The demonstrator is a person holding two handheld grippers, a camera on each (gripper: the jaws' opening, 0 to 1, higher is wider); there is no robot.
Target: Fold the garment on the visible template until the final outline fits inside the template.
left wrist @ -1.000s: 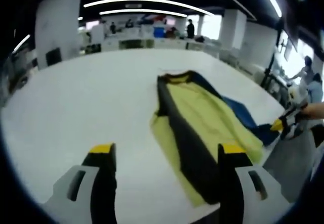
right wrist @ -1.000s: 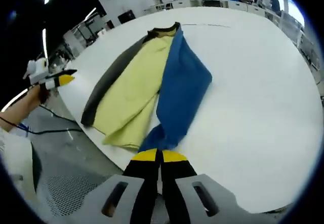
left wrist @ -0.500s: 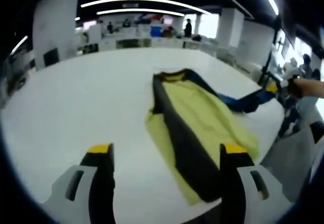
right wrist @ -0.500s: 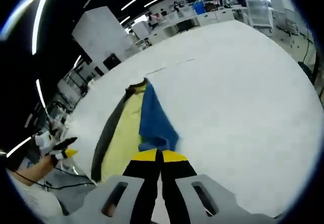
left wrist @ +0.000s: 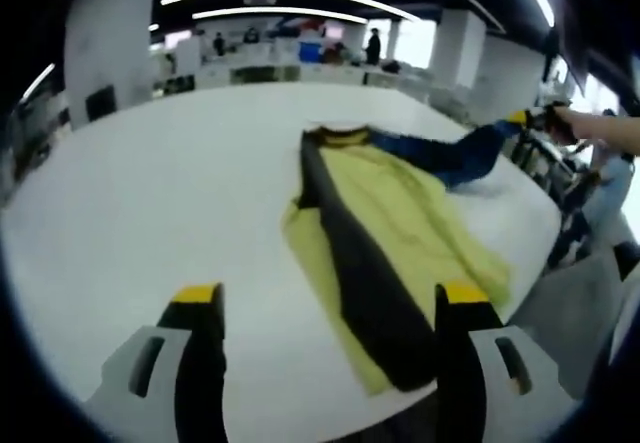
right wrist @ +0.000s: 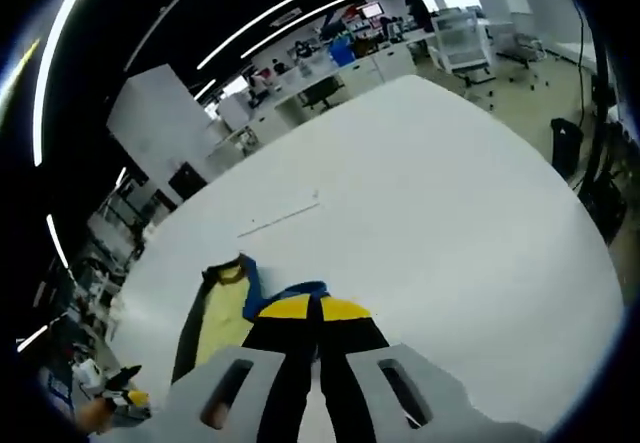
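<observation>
Now right tongs have lifted the garment's blue side higher.

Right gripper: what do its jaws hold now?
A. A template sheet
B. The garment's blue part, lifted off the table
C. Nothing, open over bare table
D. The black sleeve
B: the right gripper is shut on blue fabric stretched up from the garment.
</observation>
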